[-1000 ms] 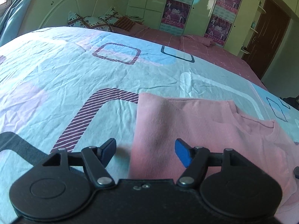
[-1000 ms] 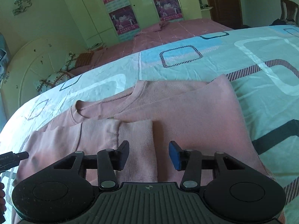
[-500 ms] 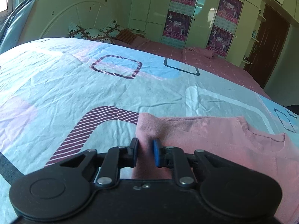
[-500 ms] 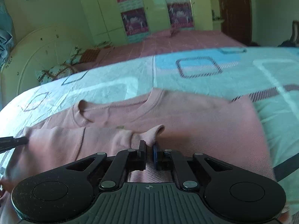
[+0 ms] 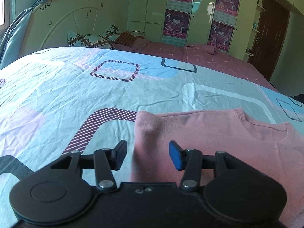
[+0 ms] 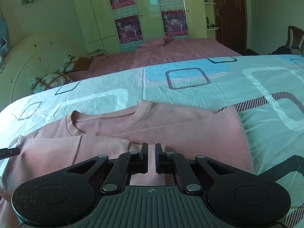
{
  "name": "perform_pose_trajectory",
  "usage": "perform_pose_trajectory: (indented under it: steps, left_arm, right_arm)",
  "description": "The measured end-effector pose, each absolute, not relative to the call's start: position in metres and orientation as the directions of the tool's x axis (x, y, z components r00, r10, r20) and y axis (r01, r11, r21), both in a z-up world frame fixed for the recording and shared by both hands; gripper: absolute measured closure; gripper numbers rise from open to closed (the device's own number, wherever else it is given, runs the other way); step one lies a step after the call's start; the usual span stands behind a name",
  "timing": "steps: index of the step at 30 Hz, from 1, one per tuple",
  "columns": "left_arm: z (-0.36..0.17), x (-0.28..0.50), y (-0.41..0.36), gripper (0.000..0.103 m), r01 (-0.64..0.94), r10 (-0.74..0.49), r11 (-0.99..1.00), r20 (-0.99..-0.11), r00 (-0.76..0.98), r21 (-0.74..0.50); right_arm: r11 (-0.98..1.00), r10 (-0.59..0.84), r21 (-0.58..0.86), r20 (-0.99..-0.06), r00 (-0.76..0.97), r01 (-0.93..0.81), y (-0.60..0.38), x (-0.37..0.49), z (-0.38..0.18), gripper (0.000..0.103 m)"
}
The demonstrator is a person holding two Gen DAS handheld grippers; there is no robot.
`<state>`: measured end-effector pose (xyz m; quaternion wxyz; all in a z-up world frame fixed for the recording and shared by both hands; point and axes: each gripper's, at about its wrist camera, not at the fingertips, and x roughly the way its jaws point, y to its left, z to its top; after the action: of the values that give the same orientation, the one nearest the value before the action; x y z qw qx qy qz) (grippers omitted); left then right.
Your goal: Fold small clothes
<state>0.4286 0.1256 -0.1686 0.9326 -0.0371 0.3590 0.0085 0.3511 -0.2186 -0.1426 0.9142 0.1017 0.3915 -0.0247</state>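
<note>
A pink sweater (image 5: 218, 138) lies flat on the patterned bedsheet (image 5: 95, 95), neckline toward the far side. My left gripper (image 5: 147, 154) is open, its fingers either side of the sweater's left edge. In the right wrist view the sweater (image 6: 190, 129) has a sleeve (image 6: 76, 148) folded across its front. My right gripper (image 6: 151, 156) is shut on the cuff end of that folded sleeve, low on the cloth. The left gripper's fingertip (image 6: 11, 151) shows at the left edge of the right wrist view.
A second bed with a pink cover (image 6: 180, 51) stands behind. A white headboard (image 5: 72, 26) and pillows (image 5: 91, 39) are at the far left. Wardrobes with posters (image 6: 152, 13) line the wall. A brown door (image 5: 271, 38) is at the right.
My left gripper closed on the sweater's left edge, then opened and let it go. My right gripper closed on the folded sleeve's cuff and stays shut.
</note>
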Motion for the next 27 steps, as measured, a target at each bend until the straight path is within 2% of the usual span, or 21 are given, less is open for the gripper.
perform_pose_trajectory:
  steps: [2, 3, 4, 13, 17, 22, 27]
  left_arm:
    - [-0.164, 0.423, 0.117, 0.054, -0.016, -0.026, 0.998, -0.670, 0.742, -0.057]
    - [-0.162, 0.419, 0.111, 0.054, 0.003, -0.037, 0.999, -0.669, 0.742, -0.052]
    - [-0.161, 0.416, 0.106, 0.052, 0.019, -0.046, 0.999, -0.668, 0.742, -0.048]
    - [-0.170, 0.396, 0.071, 0.049, 0.098, -0.103, 0.994, -0.701, 0.705, -0.047]
    - [-0.180, 0.393, 0.068, 0.049, 0.098, -0.087, 0.995, -0.711, 0.698, -0.025]
    - [-0.182, 0.392, 0.070, 0.048, 0.103, -0.083, 0.995, -0.711, 0.698, -0.015]
    - [-0.174, 0.385, 0.076, 0.048, 0.086, -0.075, 0.996, -0.714, 0.696, -0.020]
  right_arm:
    - [0.978, 0.048, 0.175, -0.725, 0.688, 0.116, -0.212, 0.352, -0.141, 0.075]
    - [0.978, 0.047, 0.174, -0.723, 0.690, 0.116, -0.208, 0.351, -0.141, 0.061]
    - [0.979, 0.049, 0.174, -0.718, 0.694, 0.110, -0.204, 0.350, -0.141, 0.059]
    - [0.985, 0.101, 0.167, -0.750, 0.654, 0.039, -0.179, 0.344, -0.149, 0.060]
    - [0.989, 0.092, 0.143, -0.775, 0.625, 0.032, -0.181, 0.340, -0.158, 0.060]
    - [0.999, 0.037, 0.032, -0.790, 0.613, -0.018, -0.181, 0.334, -0.171, 0.060]
    - [1.000, 0.030, 0.030, -0.799, 0.601, -0.011, -0.182, 0.333, -0.170, 0.060]
